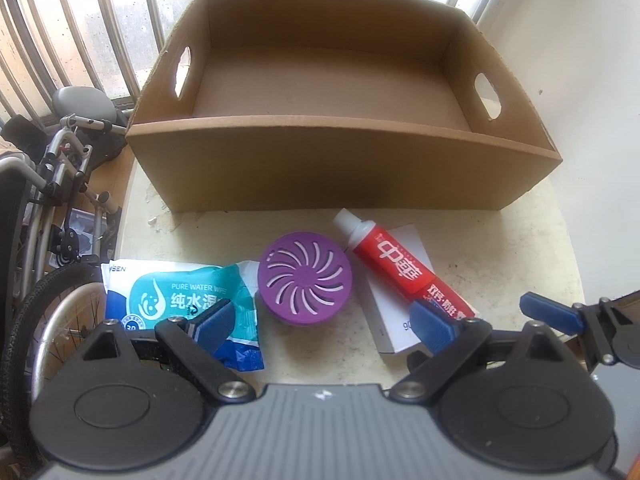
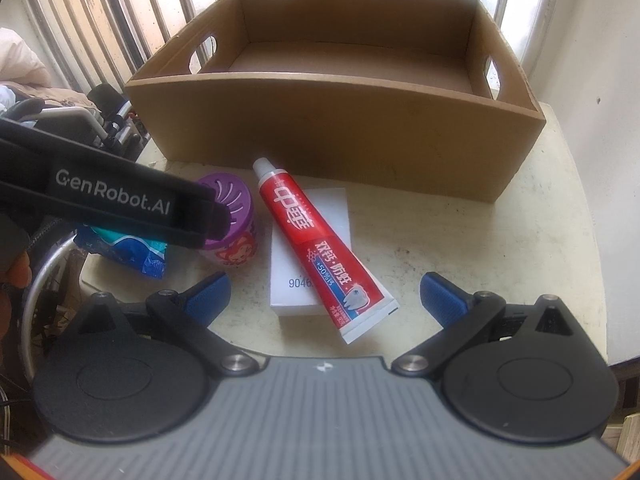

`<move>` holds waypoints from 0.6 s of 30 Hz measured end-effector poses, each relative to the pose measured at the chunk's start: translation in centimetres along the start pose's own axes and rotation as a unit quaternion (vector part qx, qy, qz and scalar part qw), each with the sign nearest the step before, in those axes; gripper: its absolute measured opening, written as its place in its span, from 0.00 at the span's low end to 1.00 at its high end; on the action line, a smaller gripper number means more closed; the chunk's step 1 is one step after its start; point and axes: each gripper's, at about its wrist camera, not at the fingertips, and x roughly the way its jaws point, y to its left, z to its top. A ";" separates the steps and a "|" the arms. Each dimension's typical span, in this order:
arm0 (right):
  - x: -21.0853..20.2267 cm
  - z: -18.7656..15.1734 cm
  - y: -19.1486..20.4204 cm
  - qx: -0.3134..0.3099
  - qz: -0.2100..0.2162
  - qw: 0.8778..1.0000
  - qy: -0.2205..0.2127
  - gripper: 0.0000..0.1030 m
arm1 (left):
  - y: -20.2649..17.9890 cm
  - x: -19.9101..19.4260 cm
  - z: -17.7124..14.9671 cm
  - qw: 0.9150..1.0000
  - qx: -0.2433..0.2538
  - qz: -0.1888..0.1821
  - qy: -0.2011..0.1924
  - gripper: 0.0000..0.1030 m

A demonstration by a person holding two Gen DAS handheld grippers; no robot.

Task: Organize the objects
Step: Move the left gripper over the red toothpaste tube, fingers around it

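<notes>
Barred windows are letting daylight onto the cream table [image 2: 520, 232]. Only the right wrist view is showing the cartoon face on the purple air freshener [image 2: 232, 220]; the left wrist view is showing its swirl-vented lid from above. At the table's near edge, the red toothpaste tube [image 2: 320, 248] is lying tilted across a white box [image 2: 288, 280], the freshener beside it, a blue wet-wipes pack [image 1: 176, 300] toward the left edge. Behind them the cardboard box [image 1: 320, 168] is sitting with nothing inside. Left hand-held gripper [image 1: 324, 320] and right hand-held gripper [image 2: 324, 292] are hovering with fingers apart, gripping nothing.
</notes>
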 end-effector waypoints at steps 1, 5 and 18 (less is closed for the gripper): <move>0.2 0.1 -0.2 -0.006 0.001 1.000 -0.003 0.97 | -0.2 0.0 -0.1 1.000 0.002 -0.005 -0.002 0.92; 0.8 0.1 -0.7 -0.023 0.006 1.000 -0.005 0.95 | -1.3 0.7 -0.1 1.000 0.015 -0.016 0.002 0.84; 2.6 0.4 -1.9 -0.044 0.060 0.997 -0.013 0.73 | -4.3 2.9 2.0 0.999 0.029 -0.035 0.014 0.62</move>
